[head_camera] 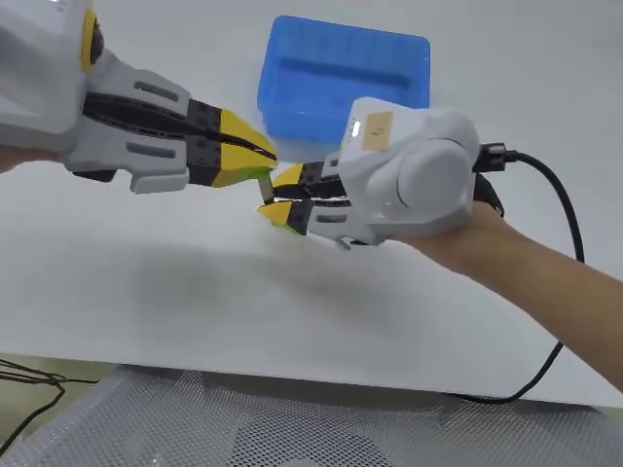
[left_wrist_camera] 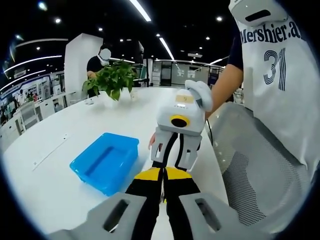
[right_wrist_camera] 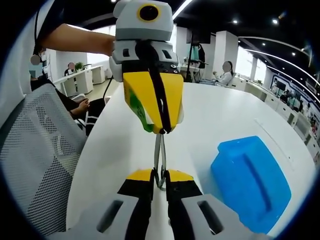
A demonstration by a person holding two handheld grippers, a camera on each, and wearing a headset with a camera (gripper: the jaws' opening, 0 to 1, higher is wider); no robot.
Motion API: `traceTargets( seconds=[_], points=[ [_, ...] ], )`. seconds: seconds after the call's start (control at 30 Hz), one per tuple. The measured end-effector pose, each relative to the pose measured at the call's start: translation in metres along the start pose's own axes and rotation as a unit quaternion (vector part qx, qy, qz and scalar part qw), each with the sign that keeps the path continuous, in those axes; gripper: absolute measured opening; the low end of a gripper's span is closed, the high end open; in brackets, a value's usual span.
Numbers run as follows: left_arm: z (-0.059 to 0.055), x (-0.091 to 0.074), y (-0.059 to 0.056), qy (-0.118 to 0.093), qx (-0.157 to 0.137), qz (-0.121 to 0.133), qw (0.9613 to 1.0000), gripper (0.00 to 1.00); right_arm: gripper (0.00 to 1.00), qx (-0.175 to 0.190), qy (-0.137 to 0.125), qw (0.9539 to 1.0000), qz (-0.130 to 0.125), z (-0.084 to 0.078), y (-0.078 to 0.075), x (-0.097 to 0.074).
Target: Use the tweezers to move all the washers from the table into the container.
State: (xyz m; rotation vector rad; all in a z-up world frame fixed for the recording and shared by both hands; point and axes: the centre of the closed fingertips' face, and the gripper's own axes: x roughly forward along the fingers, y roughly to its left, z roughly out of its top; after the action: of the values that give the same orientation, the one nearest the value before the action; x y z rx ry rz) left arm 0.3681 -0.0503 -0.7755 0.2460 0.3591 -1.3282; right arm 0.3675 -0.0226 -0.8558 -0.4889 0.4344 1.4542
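In the right gripper view, I see the middle stretch of the tweezers. One end is buried in the clamped jaws of the right gripper, the other in the closed jaws of the left gripper. I cannot tell what, if anything, the tips hold. In the head view, the right gripper's body covers the near wall of the container. The left and top edges cut off the left gripper's body.
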Motion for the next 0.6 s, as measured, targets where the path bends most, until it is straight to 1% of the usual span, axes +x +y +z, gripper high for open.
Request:
traceTargets(
  seconds=[0.13, 0.23, 0.4, 0.47, 0.6],
  points=[
    [0.006, -0.001, 0.0, 0.003, 0.007, 0.001, 1.0, 0.05, 0.1, -0.007, -0.002, 1.0, -0.005, 0.004, -0.002, -0.004],
    [0.014, -0.002, 0.0, 0.002, 0.016, 0.0, 0.9999, 0.05, 0.1, -0.012, -0.005, 0.9999, -0.01, 0.009, -0.004, -0.01],
    [0.033, -0.004, 0.002, -0.004, 0.03, -0.001, 0.9995, 0.05, 0.1, -0.021, -0.014, 0.9993, -0.026, 0.022, -0.013, -0.026],
    [0.043, -0.004, 0.003, -0.005, 0.039, -0.006, 0.9992, 0.05, 0.1, -0.029, -0.016, 0.999, -0.031, 0.026, -0.015, -0.031],
    [0.056, -0.003, 0.004, -0.002, 0.059, -0.013, 0.9982, 0.05, 0.1, -0.039, -0.021, 0.9982, -0.04, 0.034, -0.02, -0.043]
  ],
)
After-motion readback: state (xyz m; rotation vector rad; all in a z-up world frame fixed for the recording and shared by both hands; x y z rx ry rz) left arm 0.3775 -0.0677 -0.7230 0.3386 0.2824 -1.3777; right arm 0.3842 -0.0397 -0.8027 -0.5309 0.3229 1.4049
